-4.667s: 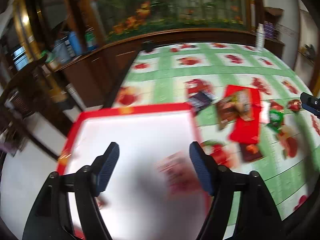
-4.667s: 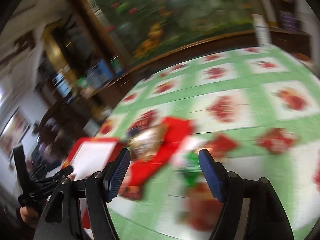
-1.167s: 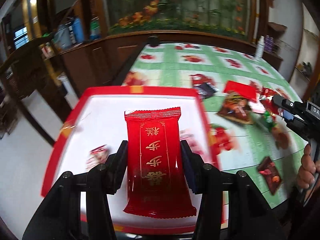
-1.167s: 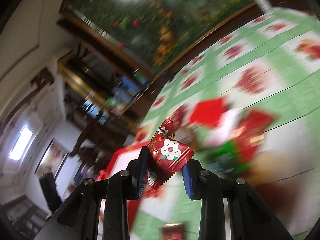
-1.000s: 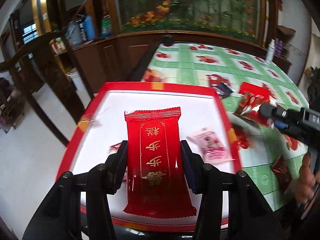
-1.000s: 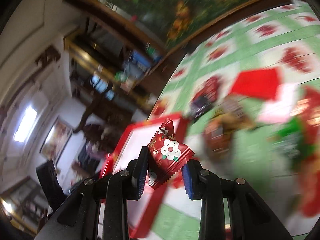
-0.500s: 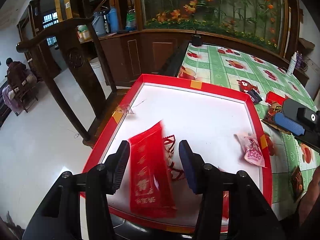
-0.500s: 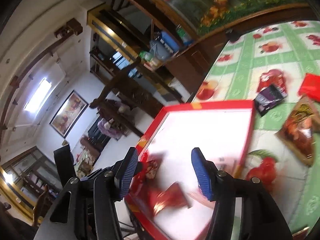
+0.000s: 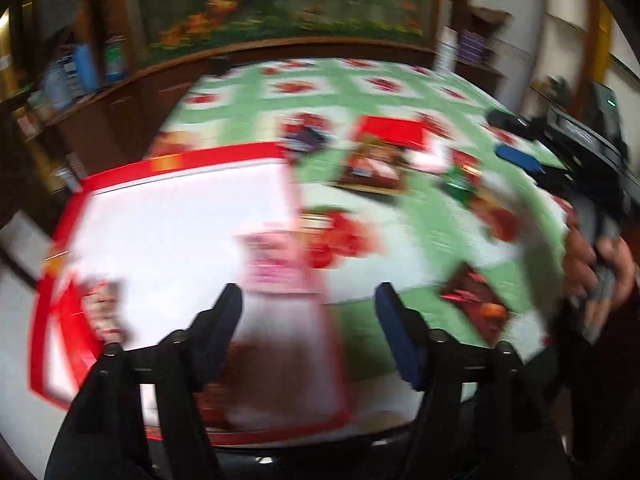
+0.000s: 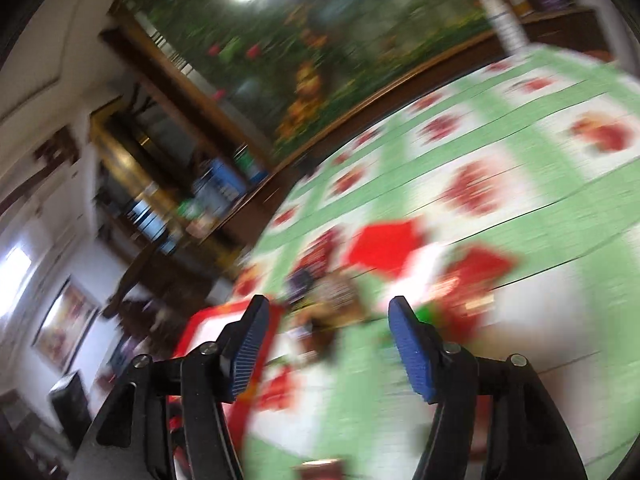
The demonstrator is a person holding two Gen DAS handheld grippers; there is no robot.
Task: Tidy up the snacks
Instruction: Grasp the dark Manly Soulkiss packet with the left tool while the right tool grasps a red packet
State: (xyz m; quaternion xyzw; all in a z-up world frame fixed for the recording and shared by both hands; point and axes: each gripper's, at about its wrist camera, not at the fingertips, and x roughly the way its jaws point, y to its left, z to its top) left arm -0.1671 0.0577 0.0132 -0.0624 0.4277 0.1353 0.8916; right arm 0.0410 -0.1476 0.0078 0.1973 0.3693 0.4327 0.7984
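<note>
Tray [image 9: 180, 160] left on table [image 9: 420, 208]; loose snacks [image 9: 374, 166] right.

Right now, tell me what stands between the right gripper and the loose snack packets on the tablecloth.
Nothing visible does. The right gripper is open and empty, its jaws having just been opening, and the snack packets lie on the green tablecloth ahead of it. The red-rimmed tray sits off to its left. The view is blurred.

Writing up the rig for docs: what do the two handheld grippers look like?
Both are matte black with two fingers. The left gripper has dark blue pads. The right gripper has ribbed blue pads and silver screws at the finger joints; its black body bears faint white lettering. No cables or sleeves are visible.
</note>
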